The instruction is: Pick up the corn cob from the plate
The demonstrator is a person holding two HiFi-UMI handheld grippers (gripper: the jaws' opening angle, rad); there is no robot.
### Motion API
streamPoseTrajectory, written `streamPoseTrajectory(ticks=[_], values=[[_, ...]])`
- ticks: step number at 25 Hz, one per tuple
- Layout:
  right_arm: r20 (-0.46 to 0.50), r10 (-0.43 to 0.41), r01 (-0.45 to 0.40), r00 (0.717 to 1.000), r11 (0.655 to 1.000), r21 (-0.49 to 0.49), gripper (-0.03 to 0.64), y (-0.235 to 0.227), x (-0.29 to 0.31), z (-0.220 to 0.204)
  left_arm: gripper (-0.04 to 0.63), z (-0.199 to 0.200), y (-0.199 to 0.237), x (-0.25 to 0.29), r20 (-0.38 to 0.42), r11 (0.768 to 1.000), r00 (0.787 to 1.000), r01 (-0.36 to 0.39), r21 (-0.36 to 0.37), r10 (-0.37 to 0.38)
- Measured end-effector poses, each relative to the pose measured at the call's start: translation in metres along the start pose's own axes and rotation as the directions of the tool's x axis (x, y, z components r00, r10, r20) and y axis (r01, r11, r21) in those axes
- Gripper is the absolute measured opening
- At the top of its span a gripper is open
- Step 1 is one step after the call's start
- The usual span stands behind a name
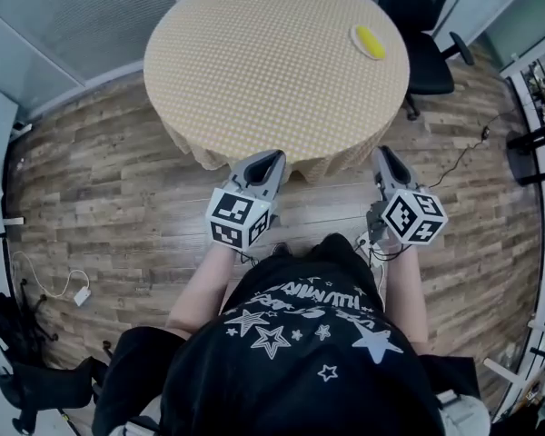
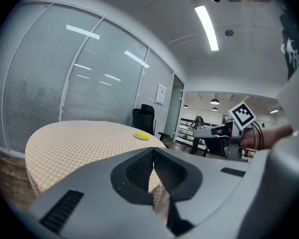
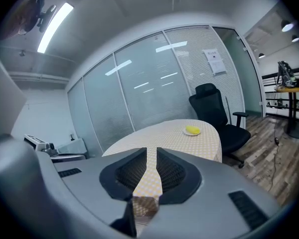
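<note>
The yellow corn cob (image 1: 370,42) lies on a small white plate (image 1: 356,34) at the far right edge of a round table (image 1: 254,53) with a yellow checked cloth. Both grippers hang over the wooden floor at the table's near edge, far short of the plate. My left gripper (image 1: 271,163) is shut, its tips touching with nothing between them (image 2: 153,151). My right gripper (image 1: 382,157) is also shut and empty (image 3: 151,151). The corn cob (image 2: 142,135) shows small and distant in the left gripper view, and the corn cob (image 3: 192,130) shows likewise in the right gripper view.
A black office chair (image 1: 427,16) stands behind the table, close to the plate. Glass partition walls with blinds (image 3: 154,93) close off the far side. A metal rack (image 1: 540,89) lines the right wall. Cables and a white adapter (image 1: 80,295) lie on the floor at the left.
</note>
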State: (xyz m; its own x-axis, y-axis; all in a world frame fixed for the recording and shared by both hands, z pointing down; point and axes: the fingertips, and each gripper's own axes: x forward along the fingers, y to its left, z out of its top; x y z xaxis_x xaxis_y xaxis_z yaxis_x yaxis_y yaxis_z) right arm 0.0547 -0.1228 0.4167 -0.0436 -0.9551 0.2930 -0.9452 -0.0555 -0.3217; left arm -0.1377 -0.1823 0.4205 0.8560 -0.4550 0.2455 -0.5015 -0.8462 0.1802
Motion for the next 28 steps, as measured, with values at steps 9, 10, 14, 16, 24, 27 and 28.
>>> streamPoseTrajectory(ticks=[9,10,14,16,24,27,28], values=[[0.006,-0.008,0.008,1.000,1.000,0.026,0.051,-0.030,0.038,0.010,0.009,0.002,0.029,0.009,-0.012,0.996,0.996,-0.085,-0.003,0.084],[0.004,-0.003,0.003,1.000,1.000,0.028,0.052,-0.035,0.046,0.012,0.009,0.002,0.034,0.013,-0.016,0.995,0.995,-0.099,-0.006,0.099],[-0.009,0.020,-0.020,1.000,0.999,0.030,0.063,-0.058,0.075,0.021,0.009,0.005,0.043,0.039,-0.032,0.991,0.991,-0.132,-0.012,0.132],[-0.022,0.040,-0.039,0.999,0.998,0.040,0.077,-0.071,0.091,0.026,0.009,0.011,0.046,0.059,-0.037,0.990,0.989,-0.143,-0.006,0.143],[-0.110,0.116,-0.111,0.987,0.993,0.050,0.206,-0.142,0.146,0.056,0.009,0.036,0.036,0.156,-0.060,0.988,0.987,-0.151,0.017,0.152],[-0.145,0.108,-0.103,0.983,0.994,0.042,0.238,-0.171,0.168,0.066,0.009,0.042,0.037,0.182,-0.072,0.985,0.982,-0.173,0.017,0.174],[-0.149,0.105,-0.100,0.983,0.994,0.038,0.249,-0.179,0.175,0.070,0.009,0.043,0.038,0.190,-0.076,0.983,0.980,-0.181,0.014,0.182]])
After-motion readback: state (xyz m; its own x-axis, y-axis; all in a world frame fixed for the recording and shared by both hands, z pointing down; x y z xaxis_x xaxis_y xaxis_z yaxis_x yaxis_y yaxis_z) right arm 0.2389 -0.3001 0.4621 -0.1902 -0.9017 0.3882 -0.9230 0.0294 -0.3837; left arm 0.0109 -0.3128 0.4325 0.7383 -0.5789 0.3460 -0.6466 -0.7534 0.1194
